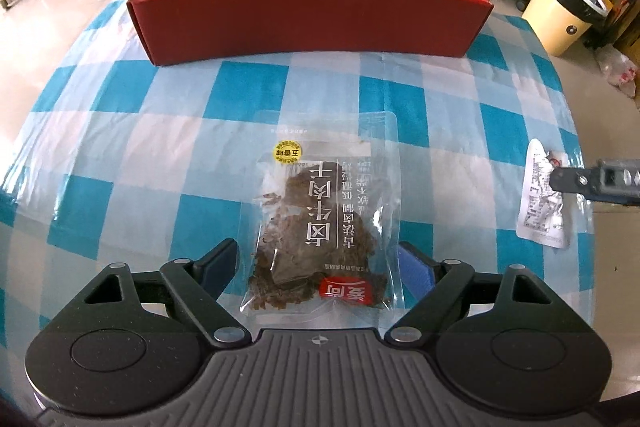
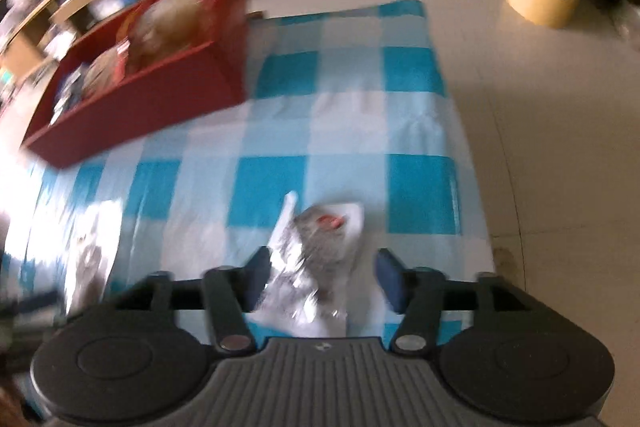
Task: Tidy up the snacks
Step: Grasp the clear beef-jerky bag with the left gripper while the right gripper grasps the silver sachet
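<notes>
Under my left tool (image 1: 318,259) a clear packet of dried beef (image 1: 320,227) lies flat on the blue-and-white checked cloth (image 1: 160,131) covering the bench, its lower half between the 2 pads; I see the jaws spread to either side of the packet, not pressing it. My right tool (image 2: 322,275) frames a crumpled silver-and-white snack pouch (image 2: 316,259) that leans against the left pad while the right pad stands clear, so those jaws are parted too, though that view is blurred. Beyond both, near the cloth's far edge, sits the red box (image 1: 304,23) already holding several snack bags. A yellow bin (image 1: 560,19) stands on the floor.
</notes>
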{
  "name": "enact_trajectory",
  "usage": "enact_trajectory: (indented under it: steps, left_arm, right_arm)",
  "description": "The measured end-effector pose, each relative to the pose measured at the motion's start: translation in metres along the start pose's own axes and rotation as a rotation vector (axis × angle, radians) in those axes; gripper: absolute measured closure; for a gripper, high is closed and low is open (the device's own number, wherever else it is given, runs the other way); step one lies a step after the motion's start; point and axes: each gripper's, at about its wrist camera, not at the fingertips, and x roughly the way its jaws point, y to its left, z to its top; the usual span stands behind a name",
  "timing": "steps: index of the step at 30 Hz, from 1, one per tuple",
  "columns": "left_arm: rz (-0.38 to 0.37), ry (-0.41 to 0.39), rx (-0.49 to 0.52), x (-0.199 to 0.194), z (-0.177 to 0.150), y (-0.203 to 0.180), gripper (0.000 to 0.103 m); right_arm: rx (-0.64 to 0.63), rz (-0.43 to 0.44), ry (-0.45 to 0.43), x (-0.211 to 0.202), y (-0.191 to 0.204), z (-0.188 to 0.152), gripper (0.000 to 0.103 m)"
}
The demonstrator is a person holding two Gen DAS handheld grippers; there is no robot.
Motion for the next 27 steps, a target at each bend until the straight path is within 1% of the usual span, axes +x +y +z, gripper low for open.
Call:
enact_trajectory:
  steps: [2,3,4,6,7,8,9,10,14,15,17,19,20,21,22,23,24,25,26,27]
  left_arm:
    - [-0.005,0.001,0.001,0.0,0.0,0.0,0.014]
    - [-0.008,0.003,0.001,0.001,0.0,0.0,0.014]
    - [-0.01,0.006,0.001,0.001,-0.001,0.0,0.014]
    - [-0.007,0.015,-0.001,0.004,-0.002,0.0,0.014]
    - [-0.007,0.019,-0.002,0.005,-0.002,0.001,0.014]
    - [-0.007,0.024,-0.002,0.006,-0.002,0.001,0.014]
    - [-0.005,0.028,-0.002,0.007,-0.002,0.002,0.014]
    - [-0.002,0.029,-0.001,0.008,-0.003,0.002,0.014]
    - [-0.004,0.03,0.002,0.008,-0.003,0.003,0.013]
    - [-0.004,0.031,0.002,0.009,-0.003,0.003,0.013]
    - [-0.006,0.033,0.001,0.009,-0.004,0.003,0.013]
    - [0.0,0.033,0.006,0.01,-0.004,0.003,0.012]
    - [0.006,0.03,0.01,0.011,-0.004,0.002,0.012]
    - [0.013,0.028,0.016,0.012,-0.004,0.001,0.012]
    - [0.017,0.028,0.021,0.012,-0.005,0.0,0.011]
    - [0.021,0.028,0.027,0.013,-0.005,-0.001,0.011]
    - [0.024,0.03,0.033,0.014,-0.005,-0.002,0.01]
    - [0.037,0.03,0.048,0.016,-0.005,-0.003,0.009]
    - [0.053,0.025,0.061,0.017,-0.006,-0.005,0.008]
    - [0.072,0.019,0.074,0.018,-0.007,-0.007,0.007]
  right_arm:
    - [0.065,0.05,0.027,0.01,-0.004,0.005,0.036]
    - [0.076,0.061,0.042,0.016,-0.002,0.007,0.033]
    - [0.064,0.055,0.047,0.02,0.003,0.008,0.025]
    - [0.016,0.022,0.029,0.024,0.014,0.009,0.023]
    - [0.0,0.006,0.028,0.026,0.018,0.009,0.014]
    - [-0.009,0.007,0.032,0.029,0.022,0.01,0.003]
    - [-0.023,0.016,0.041,0.033,0.026,0.01,0.0]
    - [-0.049,0.007,0.045,0.037,0.031,0.009,0.0]
    - [-0.187,-0.104,0.088,0.047,0.054,0.006,0.0]
    - [-0.207,-0.117,0.083,0.048,0.056,0.005,0.0]
    - [-0.176,-0.103,0.07,0.047,0.051,0.007,0.0]
    - [-0.108,-0.065,0.018,0.043,0.039,0.008,0.0]
    - [-0.085,-0.051,0.012,0.041,0.036,0.008,0.0]
    - [-0.103,-0.047,0.018,0.041,0.036,0.008,0.0]
    - [-0.14,-0.058,0.018,0.04,0.038,0.005,0.007]
    - [-0.19,-0.09,0.01,0.04,0.044,0.001,0.011]
    - [-0.236,-0.1,-0.002,0.038,0.047,-0.004,0.012]
    - [-0.249,-0.098,0.0,0.038,0.048,-0.008,0.016]
    - [-0.259,-0.094,0.0,0.035,0.047,-0.011,0.024]
    - [-0.265,-0.091,-0.004,0.032,0.046,-0.012,0.029]
